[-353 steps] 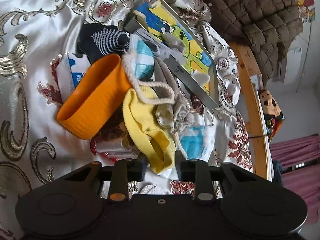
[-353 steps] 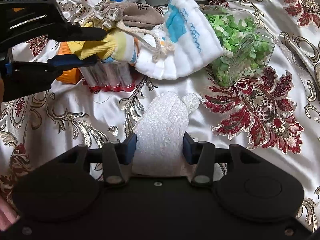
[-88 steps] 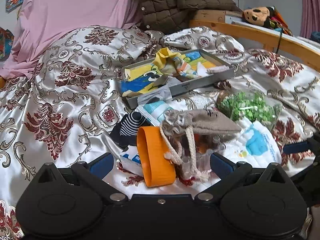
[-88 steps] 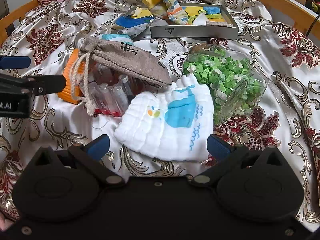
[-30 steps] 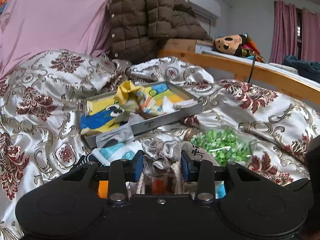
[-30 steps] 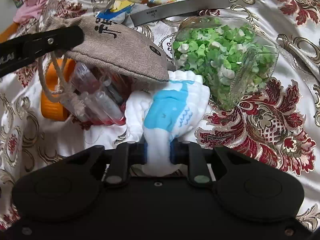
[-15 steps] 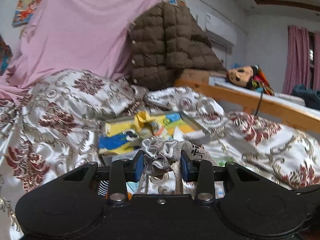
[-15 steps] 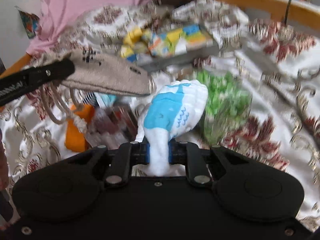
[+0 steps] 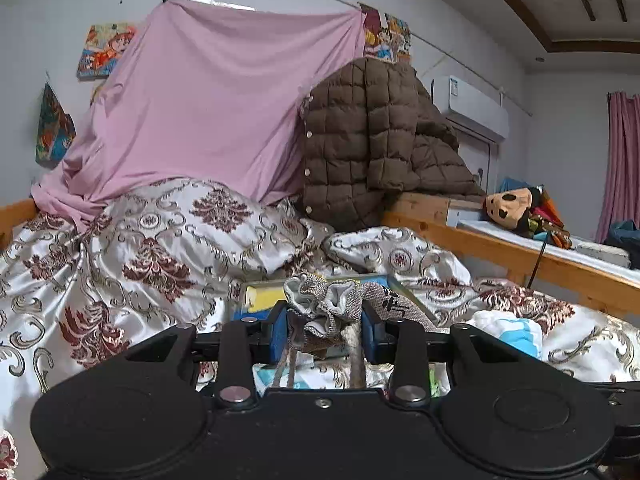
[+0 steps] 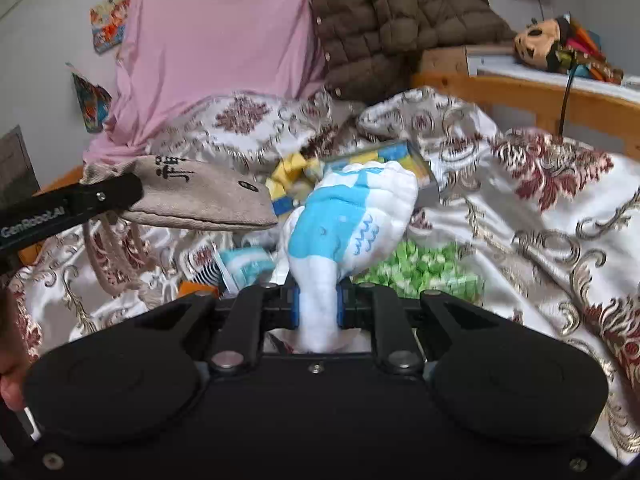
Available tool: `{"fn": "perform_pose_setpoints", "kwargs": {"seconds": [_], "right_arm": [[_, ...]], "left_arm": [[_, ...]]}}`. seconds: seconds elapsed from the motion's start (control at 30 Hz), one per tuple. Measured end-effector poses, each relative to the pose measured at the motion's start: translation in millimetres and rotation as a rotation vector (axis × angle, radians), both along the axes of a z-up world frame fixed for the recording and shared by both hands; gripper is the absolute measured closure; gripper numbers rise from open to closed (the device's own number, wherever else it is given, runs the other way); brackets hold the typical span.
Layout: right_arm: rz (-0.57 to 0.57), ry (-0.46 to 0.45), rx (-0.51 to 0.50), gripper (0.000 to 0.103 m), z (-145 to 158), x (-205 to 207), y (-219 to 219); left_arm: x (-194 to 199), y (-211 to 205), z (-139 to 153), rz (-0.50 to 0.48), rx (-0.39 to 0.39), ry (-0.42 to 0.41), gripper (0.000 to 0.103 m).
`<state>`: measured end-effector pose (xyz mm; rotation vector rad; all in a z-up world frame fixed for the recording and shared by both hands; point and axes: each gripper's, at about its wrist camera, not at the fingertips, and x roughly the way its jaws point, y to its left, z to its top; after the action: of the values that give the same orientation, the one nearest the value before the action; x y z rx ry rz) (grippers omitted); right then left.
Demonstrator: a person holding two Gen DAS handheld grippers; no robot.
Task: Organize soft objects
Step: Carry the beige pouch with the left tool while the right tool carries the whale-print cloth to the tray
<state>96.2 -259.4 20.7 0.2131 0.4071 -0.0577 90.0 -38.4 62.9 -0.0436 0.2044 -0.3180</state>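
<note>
My left gripper (image 9: 324, 330) is shut on the gathered mouth of a grey-brown drawstring pouch (image 9: 336, 304), lifted above the bed with its cords hanging down. From the right wrist view the same drawstring pouch (image 10: 200, 196) sticks out level at the left, pinched by the left gripper's finger (image 10: 72, 208). My right gripper (image 10: 318, 304) is shut on a white padded cloth with a blue print (image 10: 348, 216), held up off the bed. Behind both lies the grey tray (image 10: 424, 176) with yellow and blue contents; in the left wrist view the pouch hides most of the tray (image 9: 260, 296).
A clear bag of green bits (image 10: 420, 268), an orange cup (image 10: 196, 288) and a striped sock (image 10: 206, 276) lie on the patterned bedspread (image 10: 540, 208). A wooden bed rail (image 9: 520, 252), a brown quilted jacket (image 9: 368, 140) and a pink sheet (image 9: 200, 100) stand behind.
Both grippers have risen with their loads and tipped up toward level; the pouch and the white cloth now hang clear of the bedspread, and the wall and jacket fill the views.
</note>
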Motion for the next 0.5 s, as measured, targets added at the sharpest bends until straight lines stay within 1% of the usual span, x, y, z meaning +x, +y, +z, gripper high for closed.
{"fn": "perform_pose_setpoints", "kwargs": {"seconds": [0.13,0.23,0.3,0.37,0.5], "right_arm": [[0.012,-0.051,-0.011,0.094,13,-6,-6],[0.02,-0.095,-0.053,0.094,30,0,-13],[0.024,-0.124,-0.087,0.094,42,9,-21],[0.024,-0.151,-0.099,0.094,49,19,-31],[0.014,-0.173,-0.106,0.094,49,58,-52]], "left_arm": [[1,-9,12,0.018,0.016,-0.032,0.065],[9,-13,21,0.036,0.013,-0.043,0.065],[19,-15,26,0.049,0.009,-0.044,0.065],[33,-19,30,0.062,0.017,-0.042,0.065],[71,-31,35,0.094,0.019,-0.029,0.065]]}}
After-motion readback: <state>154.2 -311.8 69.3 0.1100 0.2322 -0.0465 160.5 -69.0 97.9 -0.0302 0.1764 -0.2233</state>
